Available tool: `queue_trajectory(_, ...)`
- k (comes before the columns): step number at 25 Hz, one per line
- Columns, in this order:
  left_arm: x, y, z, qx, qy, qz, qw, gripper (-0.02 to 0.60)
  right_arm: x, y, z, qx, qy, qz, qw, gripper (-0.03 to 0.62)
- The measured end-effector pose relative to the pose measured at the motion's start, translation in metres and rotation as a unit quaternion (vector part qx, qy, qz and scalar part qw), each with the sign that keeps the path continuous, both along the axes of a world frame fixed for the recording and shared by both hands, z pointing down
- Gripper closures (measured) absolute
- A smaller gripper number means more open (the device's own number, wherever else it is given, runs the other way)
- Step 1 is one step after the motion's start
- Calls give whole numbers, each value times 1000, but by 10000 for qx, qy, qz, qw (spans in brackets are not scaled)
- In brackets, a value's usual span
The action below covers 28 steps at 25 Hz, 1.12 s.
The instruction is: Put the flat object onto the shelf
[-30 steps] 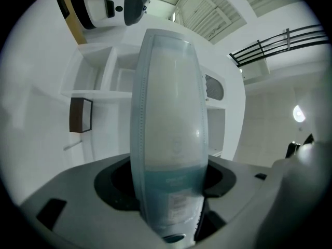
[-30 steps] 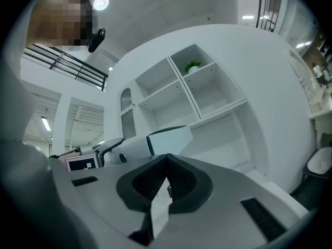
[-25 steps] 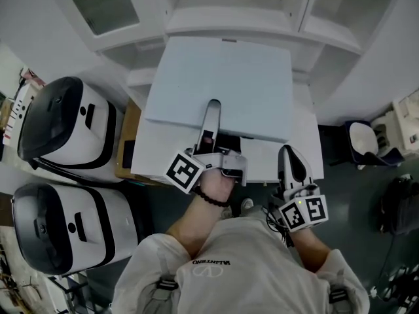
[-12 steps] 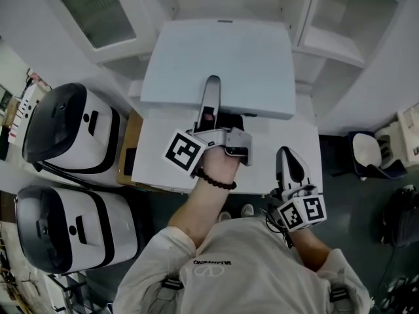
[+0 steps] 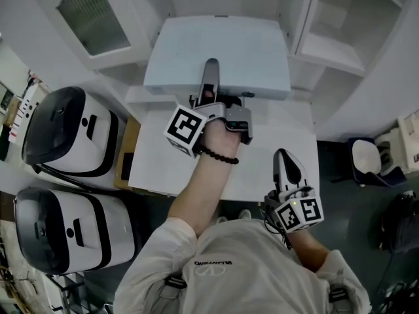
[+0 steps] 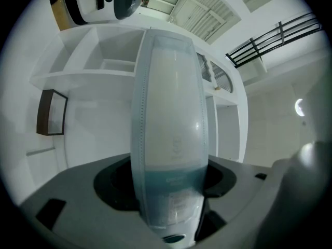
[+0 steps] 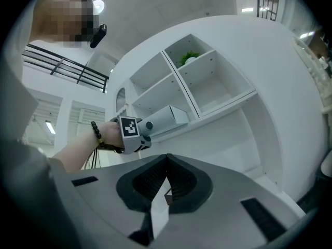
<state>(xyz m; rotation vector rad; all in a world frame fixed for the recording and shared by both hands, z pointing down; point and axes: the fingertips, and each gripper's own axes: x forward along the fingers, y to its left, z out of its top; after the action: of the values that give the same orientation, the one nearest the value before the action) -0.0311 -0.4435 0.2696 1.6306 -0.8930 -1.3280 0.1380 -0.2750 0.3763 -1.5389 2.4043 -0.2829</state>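
The flat object (image 5: pixel 216 51) is a wide white slab held level over the white table (image 5: pixel 281 156), its far edge at the white shelf unit (image 5: pixel 327 44). My left gripper (image 5: pixel 211 87) is shut on its near edge, one finger lying on top. In the left gripper view the flat object (image 6: pixel 168 113) runs edge-on between the jaws of the left gripper (image 6: pixel 168 178), with the shelf unit (image 6: pixel 78 77) behind. My right gripper (image 5: pixel 286 169) hangs low at the table's near right, shut and empty. The right gripper view shows its jaws meeting at the right gripper (image 7: pixel 166 158), and beyond them the flat object (image 7: pixel 165 119).
Two white-and-black appliances (image 5: pixel 65 133) (image 5: pixel 72 224) stand at the left. A glass-fronted cabinet door (image 5: pixel 85 15) is open at the upper left. The shelf unit has open compartments (image 7: pixel 212 82). A white bin (image 5: pixel 366 154) and a dark bag (image 5: pixel 399 214) sit on the floor at the right.
My left gripper has carried the flat object forward, away from the person and closer to the shelf unit. The right gripper has stayed low at the right, still shut.
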Motion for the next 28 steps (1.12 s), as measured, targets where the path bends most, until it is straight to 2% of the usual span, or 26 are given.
queue_trajectory(17, 15, -77, -12, -324, 25, -165, 9993, 264, -1, -37, 2, -58, -6, -49, 10000, 583)
queue_trajectory(23, 17, -88, -16, -194, 38, -76, 9998, 228, -5, -53, -20, 223, 32, -36, 9997, 583)
queue_trajectory(28, 9, -65, -20, 177, -157, 42, 9997, 164, -16, -66, -52, 591, 35, -64, 9982, 583)
